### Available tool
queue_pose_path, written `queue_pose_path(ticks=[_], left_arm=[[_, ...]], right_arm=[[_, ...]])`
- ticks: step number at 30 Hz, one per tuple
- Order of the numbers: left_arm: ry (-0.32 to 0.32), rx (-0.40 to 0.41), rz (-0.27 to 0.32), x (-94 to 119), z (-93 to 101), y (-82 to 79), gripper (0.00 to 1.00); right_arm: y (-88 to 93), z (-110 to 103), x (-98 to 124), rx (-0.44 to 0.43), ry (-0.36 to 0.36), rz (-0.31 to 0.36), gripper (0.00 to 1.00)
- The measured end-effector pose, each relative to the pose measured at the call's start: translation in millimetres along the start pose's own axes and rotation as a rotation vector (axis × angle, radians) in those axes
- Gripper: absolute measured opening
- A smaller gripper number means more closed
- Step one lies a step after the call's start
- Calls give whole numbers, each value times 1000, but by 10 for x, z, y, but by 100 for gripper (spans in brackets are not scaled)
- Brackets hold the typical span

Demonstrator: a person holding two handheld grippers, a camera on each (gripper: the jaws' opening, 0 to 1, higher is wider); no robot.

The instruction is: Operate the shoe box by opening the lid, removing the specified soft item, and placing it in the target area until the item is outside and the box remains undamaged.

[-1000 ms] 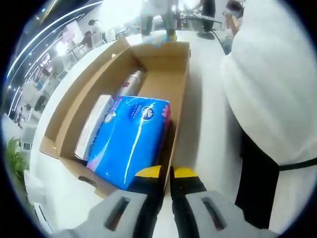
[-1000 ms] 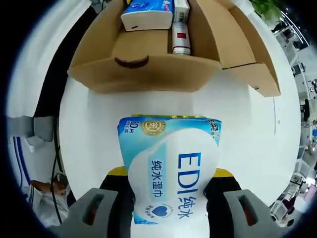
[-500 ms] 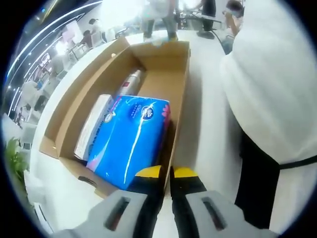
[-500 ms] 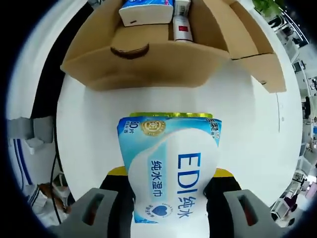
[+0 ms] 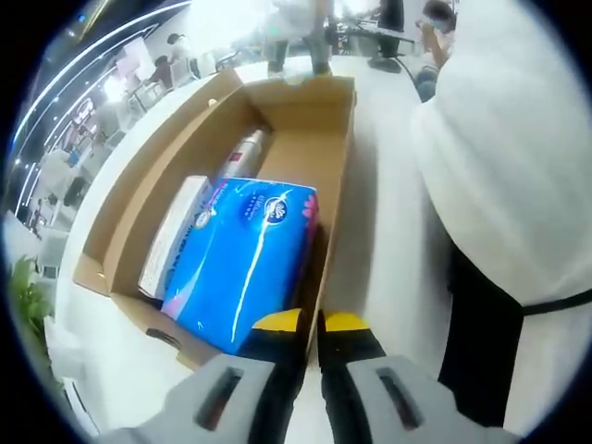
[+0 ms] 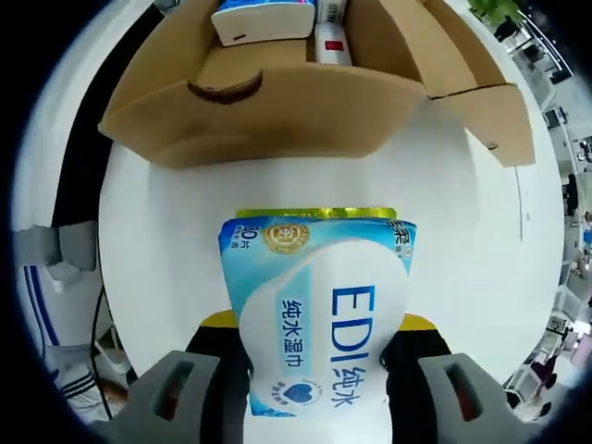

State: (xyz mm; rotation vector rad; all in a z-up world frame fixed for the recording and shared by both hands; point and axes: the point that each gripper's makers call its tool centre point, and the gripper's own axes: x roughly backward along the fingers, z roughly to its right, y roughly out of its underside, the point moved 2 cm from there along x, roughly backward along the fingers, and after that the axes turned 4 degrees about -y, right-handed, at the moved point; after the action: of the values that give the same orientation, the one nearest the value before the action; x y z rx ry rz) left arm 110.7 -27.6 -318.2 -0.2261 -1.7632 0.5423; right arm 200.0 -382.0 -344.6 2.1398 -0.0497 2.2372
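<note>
The open cardboard shoe box [image 5: 338,166] lies on the white table. Inside are a blue tissue pack [image 5: 245,264], a white carton [image 5: 171,236] and a silver-and-red can [image 5: 242,153]. My left gripper [image 5: 312,322] is shut on the box's near side wall, yellow tips close together. In the right gripper view, my right gripper [image 6: 319,321] is shut on a light blue and white wet wipes pack [image 6: 314,268], held over the table in front of the shoe box [image 6: 277,116], outside it. The tissue pack [image 6: 264,14] and can [image 6: 330,23] show inside the box.
A person in a white garment [image 5: 509,157] stands right of the box. The box's lid flap [image 6: 490,102] hangs open at the upper right. Bare white table [image 6: 157,240] surrounds the wipes pack; its rounded edge falls away to the left.
In the right gripper view the box has slid toward the top of the picture, so my right gripper has drawn back from it with the wipes pack. The left gripper view is unchanged.
</note>
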Motion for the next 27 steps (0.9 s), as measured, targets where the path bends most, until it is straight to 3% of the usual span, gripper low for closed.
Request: queue_pose_path(ticks=[11, 14, 15, 21, 24, 27], left_arm=[[-2, -15, 7, -3, 0, -1, 5], [-9, -18, 10, 2, 5, -2, 5], [-13, -26, 12, 3, 4, -3, 5], [-18, -38, 21, 1, 2, -4, 5], [-14, -35, 22, 2, -3, -7, 5], [-9, -39, 24, 5, -3, -11, 5]], right_arm=[[7, 17, -13, 9, -11, 21, 62], [11, 16, 1, -7, 32, 39, 65], [-40, 44, 22, 51, 59, 74, 65], [-68, 37, 216, -18, 133, 120, 73], [-57, 9, 284, -38, 163, 113, 75], [-15, 31, 356, -193, 216, 123, 74]])
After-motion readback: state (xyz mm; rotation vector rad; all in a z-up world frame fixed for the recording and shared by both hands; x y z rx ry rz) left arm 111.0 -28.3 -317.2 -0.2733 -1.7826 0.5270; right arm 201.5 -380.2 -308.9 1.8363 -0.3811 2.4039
